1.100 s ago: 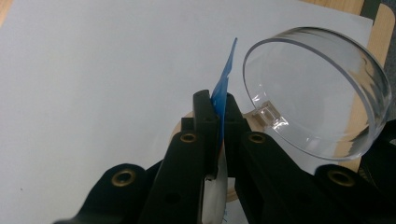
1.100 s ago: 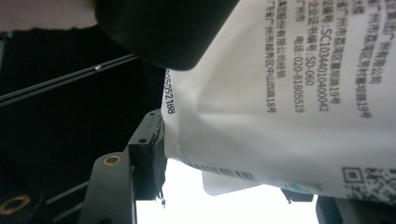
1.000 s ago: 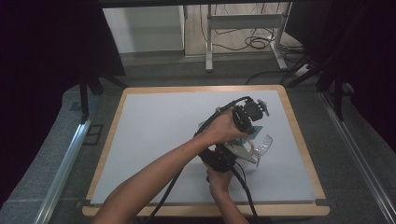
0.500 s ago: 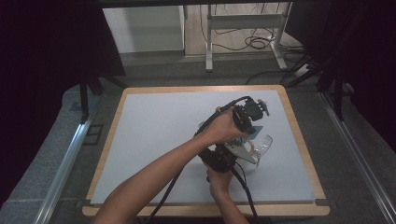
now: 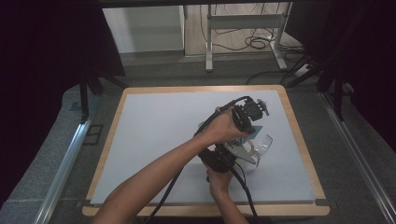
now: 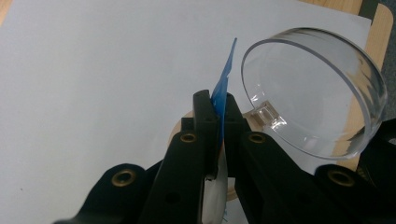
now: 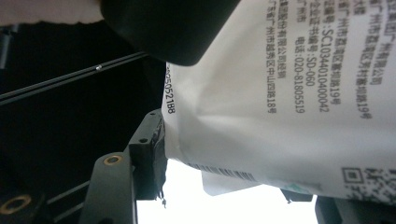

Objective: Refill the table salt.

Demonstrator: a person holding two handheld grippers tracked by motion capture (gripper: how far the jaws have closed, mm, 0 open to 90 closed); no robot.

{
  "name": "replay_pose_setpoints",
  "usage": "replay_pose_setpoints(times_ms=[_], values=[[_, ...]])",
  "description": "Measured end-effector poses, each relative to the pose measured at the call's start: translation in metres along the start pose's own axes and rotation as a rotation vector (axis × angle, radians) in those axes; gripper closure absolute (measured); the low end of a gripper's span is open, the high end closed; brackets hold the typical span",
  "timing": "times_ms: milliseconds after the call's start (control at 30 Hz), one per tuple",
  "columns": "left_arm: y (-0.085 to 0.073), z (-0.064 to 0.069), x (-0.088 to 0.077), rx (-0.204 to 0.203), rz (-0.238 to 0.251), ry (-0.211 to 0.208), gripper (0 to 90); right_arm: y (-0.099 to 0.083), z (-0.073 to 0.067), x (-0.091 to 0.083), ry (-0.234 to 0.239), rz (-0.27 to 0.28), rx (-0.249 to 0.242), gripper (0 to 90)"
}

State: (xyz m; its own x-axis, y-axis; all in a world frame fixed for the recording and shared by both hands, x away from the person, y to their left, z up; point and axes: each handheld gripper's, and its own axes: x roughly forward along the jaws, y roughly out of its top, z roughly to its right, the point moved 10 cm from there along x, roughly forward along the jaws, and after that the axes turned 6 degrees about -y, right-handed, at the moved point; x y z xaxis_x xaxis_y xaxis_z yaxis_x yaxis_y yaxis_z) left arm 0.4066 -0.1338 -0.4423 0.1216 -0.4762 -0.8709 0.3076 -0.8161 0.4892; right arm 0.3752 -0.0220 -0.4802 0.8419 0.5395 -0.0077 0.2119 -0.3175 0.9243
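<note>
left gripper (image 6: 218, 109): its two black jaws are squeezed tight on the thin blue edge of the packet (image 6: 225, 79), so the edge can't slip out.
right gripper (image 7: 224, 158): its jaws stand partly apart with the packet's fat white body between them; the near jaw touches the side, so it looks like a hold that keeps the packet steady.
packet: white, with black print and a barcode, held up off the table between both grippers; two holds like this look good for tearing it open.
clear round dish (image 6: 314, 91): tipped on its side, just beside the packet, maybe waiting for what's inside.
table (image 5: 154, 135): pale mat with a wooden rim.
</note>
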Motion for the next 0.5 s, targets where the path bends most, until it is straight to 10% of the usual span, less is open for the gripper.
replay_pose_setpoints(times_ms=[500], values=[[-0.001,-0.0003,0.0027,0.005,-0.012,-0.005,90.0,-0.0013,0.0004,-0.0003,0.001,-0.001,0.009,44.4]])
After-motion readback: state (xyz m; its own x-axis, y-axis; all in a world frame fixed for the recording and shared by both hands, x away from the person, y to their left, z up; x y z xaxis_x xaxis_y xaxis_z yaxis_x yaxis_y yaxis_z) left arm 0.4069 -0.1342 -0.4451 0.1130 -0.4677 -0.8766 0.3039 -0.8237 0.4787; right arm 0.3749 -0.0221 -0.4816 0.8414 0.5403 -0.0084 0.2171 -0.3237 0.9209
